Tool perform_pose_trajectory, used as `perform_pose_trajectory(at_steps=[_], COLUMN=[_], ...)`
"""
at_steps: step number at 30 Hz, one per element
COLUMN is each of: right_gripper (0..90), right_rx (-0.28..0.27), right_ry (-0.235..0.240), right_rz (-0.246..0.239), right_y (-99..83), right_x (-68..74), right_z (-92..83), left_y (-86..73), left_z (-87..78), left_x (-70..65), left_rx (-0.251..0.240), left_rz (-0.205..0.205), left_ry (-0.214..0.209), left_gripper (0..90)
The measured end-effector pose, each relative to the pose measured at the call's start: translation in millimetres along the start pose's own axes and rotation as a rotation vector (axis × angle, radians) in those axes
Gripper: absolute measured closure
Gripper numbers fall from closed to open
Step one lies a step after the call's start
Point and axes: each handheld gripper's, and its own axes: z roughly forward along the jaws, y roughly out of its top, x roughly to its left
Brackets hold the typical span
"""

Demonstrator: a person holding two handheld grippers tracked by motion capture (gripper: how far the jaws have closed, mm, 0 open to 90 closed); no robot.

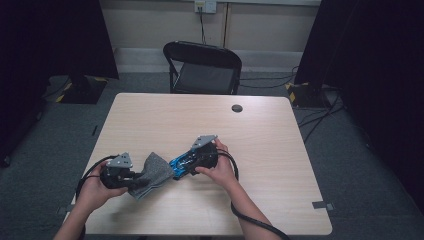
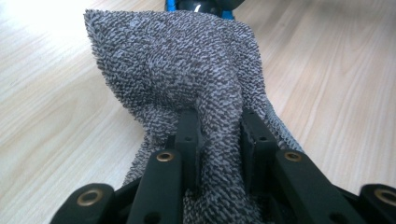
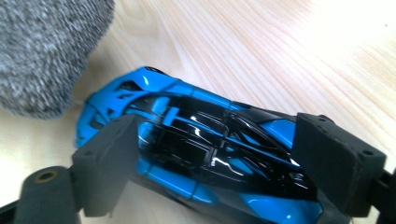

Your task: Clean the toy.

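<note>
Near table's (image 1: 150, 115) six o'clock edge, we bag the toy car.
Left gripper (image 1: 131, 176) clenches grey pouch (image 1: 150, 172), holding its mouth toward three o'clock; right gripper (image 1: 186, 164) grasps blue car (image 3: 196, 149) for insertion.

no readable text, labels, brands, numbers or signs in any view. toy car (image 3: 196, 154): blue and black body, no lettering to be made out. grey cloth (image 2: 187, 79): plain knit, no tag seen. table (image 1: 165, 115): bare wood grain, no markings. wall outlet plate (image 1: 205, 6) at the top of the high view is too small and blurred to read.
</note>
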Motion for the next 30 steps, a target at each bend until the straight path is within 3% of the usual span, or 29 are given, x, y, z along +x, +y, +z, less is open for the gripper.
perform_pose_trajectory(at_steps=[3,7,11,14,22,30], right_gripper=[14.2,14.6,16.3,19.0,20.2,20.9], right_rx=[-0.005,-0.015,-0.006,-0.015,-0.021,-0.053], right_ry=[0.028,0.032,0.023,0.018,-0.015,-0.045], right_rz=[-0.007,-0.025,-0.056,-0.040,-0.005,0.046], right_y=[1.6,3.1,-2.4,-10.7,-39.3,-72.6], right_x=[-0.6,-3.6,-10.6,-17.5,-32.0,-41.8], right_z=[-7.5,-22.1,-43.7,-62.6,-103.8,-135.2], left_y=[3.4,9.0,20.8,33.2,70.3,98.8], left_z=[0.5,4.4,9.8,18.4,58.0,113.3], left_x=[-2.5,-7.0,-15.2,-22.6,-44.7,-62.8], left_rx=[-0.006,-0.009,-0.013,-0.019,-0.012,0.013], left_rz=[0.006,0.021,0.057,0.081,0.158,0.220], left_ry=[-0.004,-0.009,-0.030,-0.051,-0.127,-0.202], left_gripper=[71.9,71.8,71.8,71.8,71.4,70.9])
